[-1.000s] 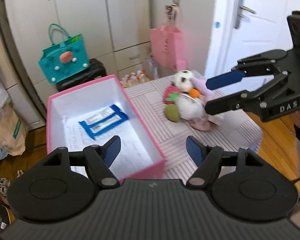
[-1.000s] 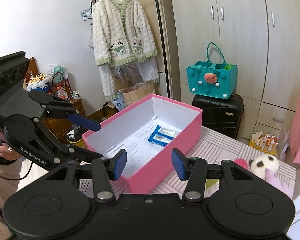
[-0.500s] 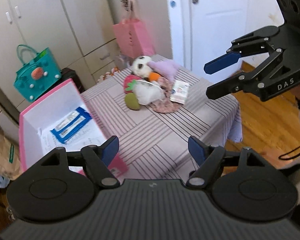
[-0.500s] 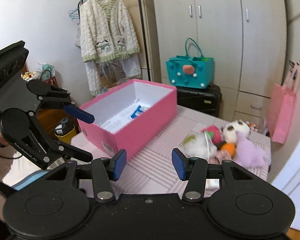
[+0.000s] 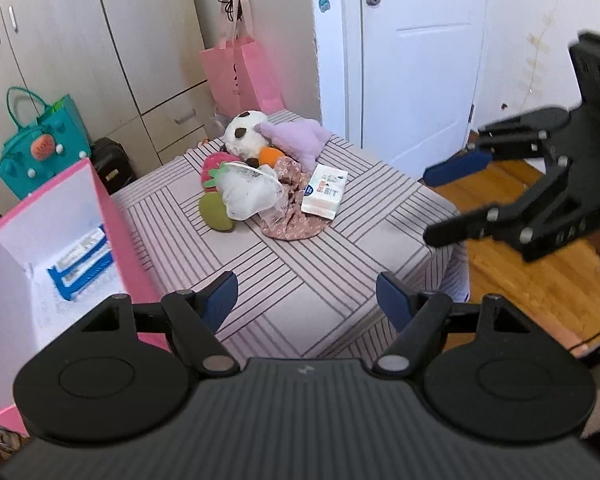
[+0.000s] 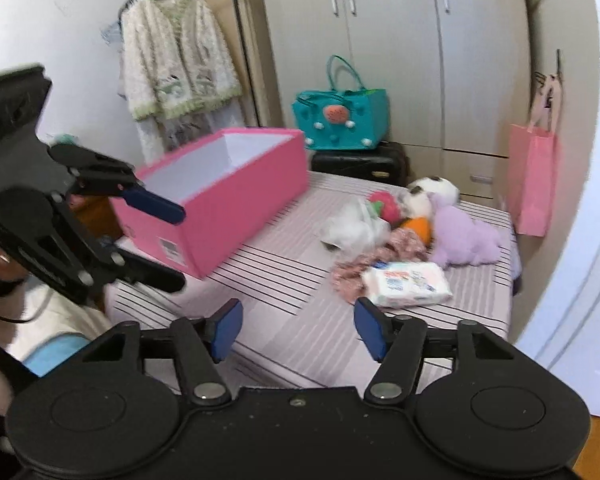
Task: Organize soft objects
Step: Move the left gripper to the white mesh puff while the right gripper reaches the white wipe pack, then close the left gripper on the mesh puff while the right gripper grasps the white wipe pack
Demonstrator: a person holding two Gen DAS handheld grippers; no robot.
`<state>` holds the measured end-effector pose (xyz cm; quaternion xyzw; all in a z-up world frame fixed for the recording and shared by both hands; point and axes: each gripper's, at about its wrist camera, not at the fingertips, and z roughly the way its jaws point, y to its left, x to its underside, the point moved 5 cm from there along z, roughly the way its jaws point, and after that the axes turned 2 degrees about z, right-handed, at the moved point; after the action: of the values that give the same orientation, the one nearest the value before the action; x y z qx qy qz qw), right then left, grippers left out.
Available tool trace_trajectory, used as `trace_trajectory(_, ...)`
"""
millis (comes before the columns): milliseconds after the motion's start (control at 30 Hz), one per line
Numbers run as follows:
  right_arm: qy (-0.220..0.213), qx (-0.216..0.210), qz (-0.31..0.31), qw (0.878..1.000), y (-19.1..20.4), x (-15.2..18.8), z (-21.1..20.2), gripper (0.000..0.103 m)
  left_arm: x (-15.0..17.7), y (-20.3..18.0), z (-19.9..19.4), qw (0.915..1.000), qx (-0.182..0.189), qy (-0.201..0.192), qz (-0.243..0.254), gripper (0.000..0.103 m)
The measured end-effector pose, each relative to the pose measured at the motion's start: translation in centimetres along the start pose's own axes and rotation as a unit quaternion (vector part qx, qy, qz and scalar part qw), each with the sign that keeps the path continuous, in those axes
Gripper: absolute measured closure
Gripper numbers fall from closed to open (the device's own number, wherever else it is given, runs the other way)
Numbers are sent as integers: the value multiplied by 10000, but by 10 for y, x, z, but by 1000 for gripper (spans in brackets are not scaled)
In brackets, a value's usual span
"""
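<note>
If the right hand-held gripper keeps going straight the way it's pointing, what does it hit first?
Probably the striped tablecloth: the right hand-held gripper, jaws opening with nothing between them, aims down at bare cloth. The wipes pack lies just right of that line, though depth is hard to judge.

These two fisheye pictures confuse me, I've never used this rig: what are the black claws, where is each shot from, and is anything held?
Each picture comes from a camera on a hand-held gripper, looking along its fingers. The left view shows the left gripper below, with the right gripper at its right edge; the right view mirrors that. On the striped tablecloth sit an open pink cardboard box, a heap of plush toys and a white wipes packet. Neither gripper holds anything; the right one's jaws are opening.
</note>
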<state>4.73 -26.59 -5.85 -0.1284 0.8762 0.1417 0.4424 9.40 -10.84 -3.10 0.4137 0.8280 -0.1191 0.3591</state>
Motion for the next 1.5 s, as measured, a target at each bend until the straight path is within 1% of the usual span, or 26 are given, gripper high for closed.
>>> trace_trajectory(100, 98, 186, -73, 9998, -10, 9, 16, 33, 0, 4, 18, 9998, -91, 3, -187, 28)
trace_trajectory(200, 195, 251, -161, 9994, -22, 18, 31, 32, -2, 5, 35, 9997, -42, 19, -256, 28)
trace_trajectory(267, 172, 298, -201, 9992, -30, 22, 40, 32, -6, 7, 46, 9995, 14, 15, -317, 27)
trace_trajectory(333, 100, 343, -216, 9991, -38, 23, 48, 27, -10, 8, 55, 9994, -24, -49, -344, 28)
trace_trajectory(367, 23, 372, -232, 9990, -42, 22, 52, 23, -12, 9, 60, 9993, -4, -116, -359, 28)
trace_trajectory(400, -68, 374, -268, 9989, -45, 22, 55, 20, -14, 10, 64, 9988, 123, -216, -415, 28)
trace_trajectory(467, -180, 290, -348, 9988, -49, 21, 62, 19, -17, 16, 75, 9955, 483, -363, -724, 28)
trace_trajectory(533, -179, 244, -303, 9991, -57, 19, 70, 18, -18, 22, 85, 9921, 619, -494, -975, 28)
trace_trajectory(567, -207, 217, -258, 9992, -61, 18, 73, 18, -19, 24, 90, 9909, 625, -558, -1049, 28)
trace_trajectory(633, -258, 169, -210, 9993, -66, 17, 79, 14, -21, 27, 97, 9902, 488, -730, -1084, 28)
trace_trajectory(667, -276, 197, -238, 9991, -69, 17, 82, 10, -22, 28, 100, 9904, 366, -808, -1061, 28)
trace_trajectory(800, -314, 451, -586, 9968, -73, 20, 96, 10, -29, 32, 113, 9903, -147, -1063, -878, 28)
trace_trajectory(867, -228, 473, -644, 9965, -78, 20, 105, 10, -33, 35, 121, 9898, -294, -1094, -865, 27)
trace_trajectory(933, -138, 554, -661, 9962, -82, 19, 114, 10, -36, 37, 133, 9897, -396, -1037, -902, 28)
trace_trajectory(967, -140, 560, -668, 9961, -85, 19, 118, 10, -38, 38, 138, 9896, -473, -1026, -886, 28)
trace_trajectory(1000, -147, 546, -657, 9962, -86, 18, 120, 10, -39, 38, 142, 9891, -632, -1036, -839, 28)
trace_trajectory(1100, -192, 439, -510, 9975, -91, 14, 120, 10, -42, 39, 146, 9841, -1090, -1228, -671, 28)
trace_trajectory(1133, -208, 398, -405, 9982, -92, 12, 119, 10, -44, 41, 148, 9836, -1140, -1239, -654, 28)
trace_trajectory(1167, -229, 308, -293, 9988, -93, 10, 117, 10, -45, 43, 150, 9843, -1102, -1213, -662, 27)
trace_trajectory(1233, -279, 150, -164, 9994, -94, 6, 116, 10, -46, 46, 159, 9878, -877, -1082, -693, 27)
trace_trajectory(1267, -282, 147, -141, 9994, -95, 6, 118, 10, -46, 47, 164, 9885, -826, -1049, -708, 27)
trace_trajectory(1367, -164, 265, -66, 9995, -104, 5, 127, 10, -44, 48, 178, 9868, -1159, -926, -647, 27)
trace_trajectory(1400, -109, 200, 26, 9997, -108, 5, 130, 10, -43, 47, 179, 9862, -1215, -956, -584, 27)
trace_trajectory(1500, 66, -61, 398, 9992, -117, 3, 134, 10, -39, 42, 182, 9871, -1171, -971, -505, 28)
